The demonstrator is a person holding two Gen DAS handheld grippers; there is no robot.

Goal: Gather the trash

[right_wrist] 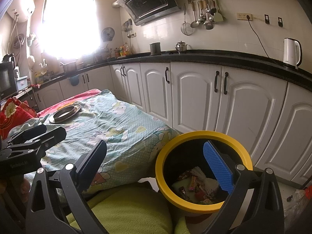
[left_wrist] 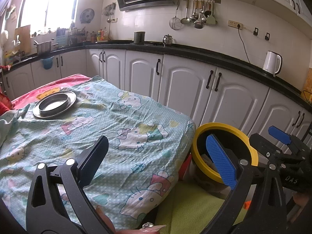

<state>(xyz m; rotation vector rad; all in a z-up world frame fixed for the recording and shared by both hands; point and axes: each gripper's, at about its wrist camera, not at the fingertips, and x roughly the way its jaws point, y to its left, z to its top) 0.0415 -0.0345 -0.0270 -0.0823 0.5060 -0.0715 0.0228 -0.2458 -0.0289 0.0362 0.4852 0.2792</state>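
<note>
A black bin with a yellow rim [right_wrist: 195,136] stands on the floor by the table's right end; it also shows in the left wrist view [left_wrist: 224,126]. Inside lie several wrappers and a white mesh piece [right_wrist: 200,183]. My right gripper [right_wrist: 156,159] is open and empty, its blue finger [right_wrist: 218,169] over the bin's mouth. My left gripper [left_wrist: 158,156] is open and empty above the Hello Kitty cloth [left_wrist: 117,120], near the table's right end. The right gripper shows in the left wrist view [left_wrist: 280,136], the left one in the right wrist view [right_wrist: 39,134].
A steel plate with a bowl [left_wrist: 54,103] sits at the far left of the cloth-covered table. White cabinets [left_wrist: 187,85] and a black counter with a white kettle [left_wrist: 272,62] run behind. A green cushion [right_wrist: 126,210] lies in front of the bin.
</note>
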